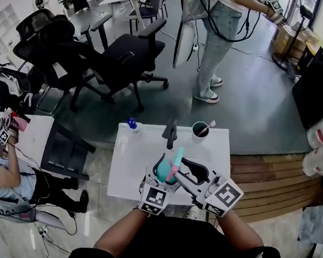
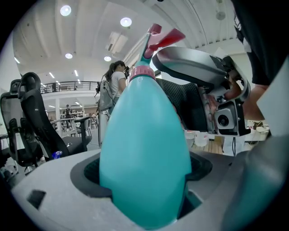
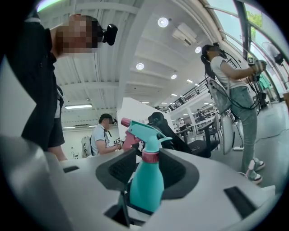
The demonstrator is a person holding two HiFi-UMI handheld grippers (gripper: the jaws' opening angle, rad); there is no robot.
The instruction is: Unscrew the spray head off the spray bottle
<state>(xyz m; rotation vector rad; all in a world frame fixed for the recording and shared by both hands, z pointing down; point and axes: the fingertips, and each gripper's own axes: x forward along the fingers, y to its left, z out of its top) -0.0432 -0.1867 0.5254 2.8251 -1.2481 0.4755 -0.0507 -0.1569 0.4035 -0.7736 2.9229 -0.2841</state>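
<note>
We hold the spray bottle [image 1: 168, 170] upright in the air, just above the near edge of the tabletop [image 1: 134, 170]. It rests on nothing there. Our left gripper [image 2: 144, 185] is pinching the teal body low down, at its widest part. The pads press it from both sides, so the body is already steadied.

Our right gripper [image 3: 148, 173] has its jaws spread, one on each side of the bottle's shoulder and the pink collar [image 3: 150, 157]. The collar stands between the pads, with a thin gap showing on at least one side. As far as we can judge, nothing is clamped there yet. The spray head [image 3: 144, 133] sits fully on the neck above the collar, and its pink trigger [image 3: 128, 139] points away from the far edge of the tabletop.

We judge that we are at the start of the unscrewing: the body is secured and the twisting grip is being lined up, but no turn has been made. Next, we need to close the right gripper squarely on the collar and not on the shoulder or the trigger stem. Then we turn it about the bottle's upright axis while the left gripper keeps the body from spinning along. The smooth, rounded body could slip in its pads, so that grip wants to be firm. One turn of the wrist will likely not free the thread, so we expect to release, reset and grip the collar again.

The cup [image 1: 200, 132] at the far edge of the tabletop is well clear of all this.
</note>
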